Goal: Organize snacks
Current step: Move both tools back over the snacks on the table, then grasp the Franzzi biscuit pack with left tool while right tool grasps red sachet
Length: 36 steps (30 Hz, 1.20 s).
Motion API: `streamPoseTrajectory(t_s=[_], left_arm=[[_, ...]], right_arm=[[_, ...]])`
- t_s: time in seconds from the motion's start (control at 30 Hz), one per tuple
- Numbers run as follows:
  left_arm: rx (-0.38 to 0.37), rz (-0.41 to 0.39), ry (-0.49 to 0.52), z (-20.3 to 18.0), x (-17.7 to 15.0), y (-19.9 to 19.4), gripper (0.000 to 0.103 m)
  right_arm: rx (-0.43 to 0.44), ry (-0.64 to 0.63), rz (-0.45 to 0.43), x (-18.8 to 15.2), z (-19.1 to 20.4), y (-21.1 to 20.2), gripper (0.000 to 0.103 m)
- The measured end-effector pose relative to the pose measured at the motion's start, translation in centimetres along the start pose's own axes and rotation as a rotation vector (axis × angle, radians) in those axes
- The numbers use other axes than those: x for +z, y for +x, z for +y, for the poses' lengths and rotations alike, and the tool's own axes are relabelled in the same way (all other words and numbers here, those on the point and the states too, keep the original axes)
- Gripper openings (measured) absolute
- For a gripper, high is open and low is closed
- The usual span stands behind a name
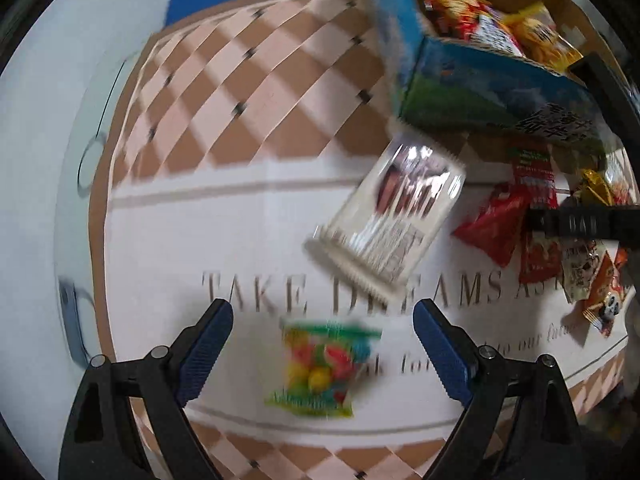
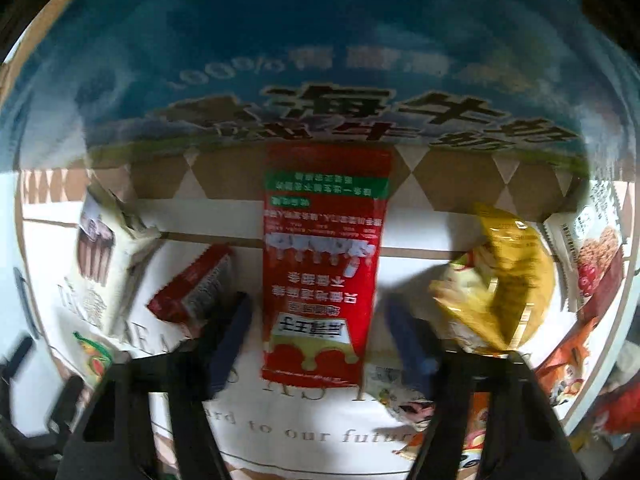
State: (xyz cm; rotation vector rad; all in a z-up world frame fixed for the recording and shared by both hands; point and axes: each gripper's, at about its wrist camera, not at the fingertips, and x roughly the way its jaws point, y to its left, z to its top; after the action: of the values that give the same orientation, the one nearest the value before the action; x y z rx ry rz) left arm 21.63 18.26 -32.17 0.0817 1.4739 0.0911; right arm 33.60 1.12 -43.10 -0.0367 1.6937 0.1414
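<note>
Both claws pointed straight down at the tablecloth (image 1: 224, 216), each lined up over a snack. The left gripper (image 1: 323, 326) hung spread wide around a small candy bag (image 1: 320, 368), its pads clear of it on either side. At two o'clock from that bag sat the blue box (image 1: 480, 80), snacks already inside. The right gripper (image 2: 318, 330) straddled a long red packet (image 2: 324, 264), its jaws part open and not pinching it, as far as the blur allowed. This looked like the pick-up step. Next, each claw needed to sink, squeeze its packet, then carry it to the box.
</note>
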Motion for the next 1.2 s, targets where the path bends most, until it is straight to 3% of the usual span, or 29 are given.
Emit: streamPoseTrajectory(t_s=[0.13,0.3,0.47,0.53,0.6,0.77,0.9,1.03,1.2], left_arm=[[0.021,0.009,0.090,-1.4,2.5,1.4,0.093],[0.015,0.052,0.166,-2.8,4.2,3.6,0.093],[-0.040,0.084,0.196,-4.1,5.1,5.1,0.092],[-0.082,0.101,0.171,-4.4,5.3,5.3,0.071],[-0.109,0.130,0.128,-4.2,5.1,5.8,0.062],[-0.164,0.181,-0.046,-2.9,3.3,6.0,0.062],[-0.153,0.245,-0.153,-2.6,0.0,6.0,0.062],[-0.141,0.287,-0.178,-3.4,-3.3,6.1,0.062],[-0.119,0.263,-0.156,-4.3,-4.4,6.1,0.062]], right_arm=[[0.007,-0.014,0.001,-0.9,-0.1,0.1,0.054],[0.042,0.017,0.039,-2.8,-1.3,0.7,0.054],[0.104,0.078,0.062,-3.6,-2.5,1.2,0.058],[0.120,0.093,0.069,-3.5,-2.8,1.3,0.060],[0.124,0.099,0.073,-3.2,-3.1,1.3,0.060],[0.075,0.055,0.055,-3.2,-2.7,1.2,0.055],[0.070,0.014,0.071,-5.4,-2.2,1.0,0.051],[0.078,-0.013,0.133,-7.2,-2.5,1.4,0.041],[0.134,0.052,0.159,-7.9,-3.4,1.7,0.042]])
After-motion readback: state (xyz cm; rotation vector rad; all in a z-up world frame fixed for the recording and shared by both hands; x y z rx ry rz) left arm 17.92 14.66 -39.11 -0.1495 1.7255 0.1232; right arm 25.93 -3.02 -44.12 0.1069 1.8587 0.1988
